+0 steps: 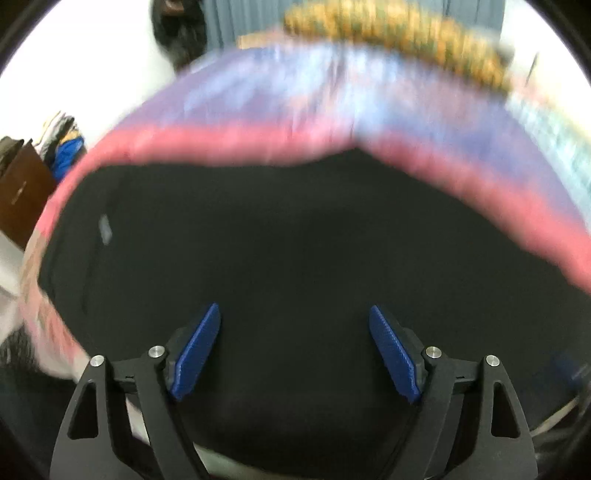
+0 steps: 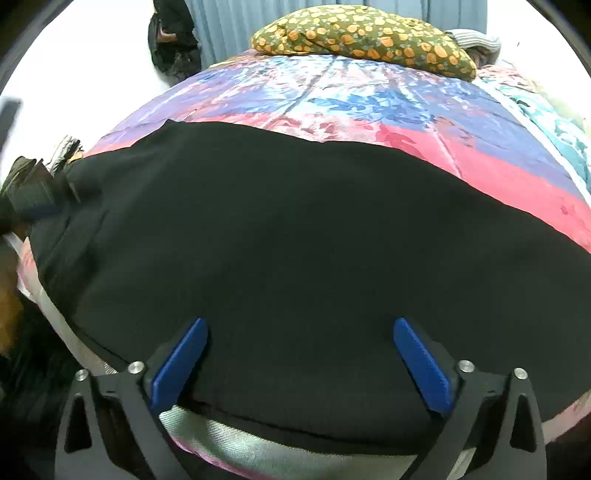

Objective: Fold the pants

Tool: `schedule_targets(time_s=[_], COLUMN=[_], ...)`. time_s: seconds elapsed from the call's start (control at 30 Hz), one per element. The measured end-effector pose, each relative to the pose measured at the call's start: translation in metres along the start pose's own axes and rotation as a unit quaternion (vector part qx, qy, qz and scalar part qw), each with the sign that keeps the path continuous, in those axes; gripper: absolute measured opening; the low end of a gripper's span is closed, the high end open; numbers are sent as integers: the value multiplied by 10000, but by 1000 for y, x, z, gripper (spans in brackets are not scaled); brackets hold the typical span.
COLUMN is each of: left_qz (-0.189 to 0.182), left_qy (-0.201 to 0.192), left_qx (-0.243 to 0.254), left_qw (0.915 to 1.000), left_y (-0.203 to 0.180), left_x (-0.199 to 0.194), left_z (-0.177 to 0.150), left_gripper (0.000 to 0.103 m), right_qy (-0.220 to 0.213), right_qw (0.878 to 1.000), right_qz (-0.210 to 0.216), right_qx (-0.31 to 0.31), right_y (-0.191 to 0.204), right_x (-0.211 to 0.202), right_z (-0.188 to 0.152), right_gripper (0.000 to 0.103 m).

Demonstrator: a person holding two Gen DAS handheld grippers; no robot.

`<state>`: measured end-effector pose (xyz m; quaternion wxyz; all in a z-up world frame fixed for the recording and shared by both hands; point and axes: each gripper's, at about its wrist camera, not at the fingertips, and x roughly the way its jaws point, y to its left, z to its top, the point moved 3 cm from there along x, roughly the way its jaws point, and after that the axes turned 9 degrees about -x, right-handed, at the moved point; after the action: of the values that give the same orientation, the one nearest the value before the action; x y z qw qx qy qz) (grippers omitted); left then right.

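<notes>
Black pants (image 2: 295, 240) lie spread flat on a bed with a pink, blue and purple patterned cover (image 2: 369, 107). They also fill the left wrist view (image 1: 277, 251), which is motion blurred. My left gripper (image 1: 295, 314) is open above the pants, holding nothing. My right gripper (image 2: 299, 326) is open over the near edge of the pants, holding nothing. In the right wrist view the other gripper (image 2: 33, 206) shows at the pants' far left end.
A green pillow with orange spots (image 2: 365, 37) lies at the bed's far end. Grey-blue curtains (image 2: 229, 26) hang behind. Dark clothes (image 2: 171, 40) hang on the white wall. A brown cabinet (image 1: 22, 192) with piled clothes stands left.
</notes>
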<state>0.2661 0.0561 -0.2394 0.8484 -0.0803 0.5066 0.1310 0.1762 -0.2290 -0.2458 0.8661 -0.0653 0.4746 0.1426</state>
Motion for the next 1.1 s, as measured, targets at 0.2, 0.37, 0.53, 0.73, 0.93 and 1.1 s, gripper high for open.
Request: schedule_targets(time_s=[0.2, 0.37, 0.53, 0.73, 0.93, 1.1], left_qz=[212, 173, 94, 760, 691, 765], left_qy=[-189, 42, -397, -416, -136, -26], left_qx=[287, -71, -313, -715, -586, -718], left_qw=[9992, 9998, 9987, 9937, 9958, 9945], left_y=[13, 22, 24, 64, 102, 111], left_x=[-20, -31, -38, 9, 48, 43], left_z=[-25, -14, 50, 102, 71, 64], left_gripper=[86, 88, 88, 96, 102, 103], right_qy=[30, 38, 13, 16, -19, -17], right_qw=[10000, 10000, 10000, 10000, 10000, 10000], right_qz=[21, 62, 18, 3, -21, -15], right_qx=[-22, -19, -23, -26, -44, -53], right_y=[0, -1, 1, 1, 2, 2], right_x=[2, 2, 2, 3, 2, 2], right_z=[2, 3, 2, 2, 1, 1], right_gripper=[103, 103, 103, 103, 103, 103])
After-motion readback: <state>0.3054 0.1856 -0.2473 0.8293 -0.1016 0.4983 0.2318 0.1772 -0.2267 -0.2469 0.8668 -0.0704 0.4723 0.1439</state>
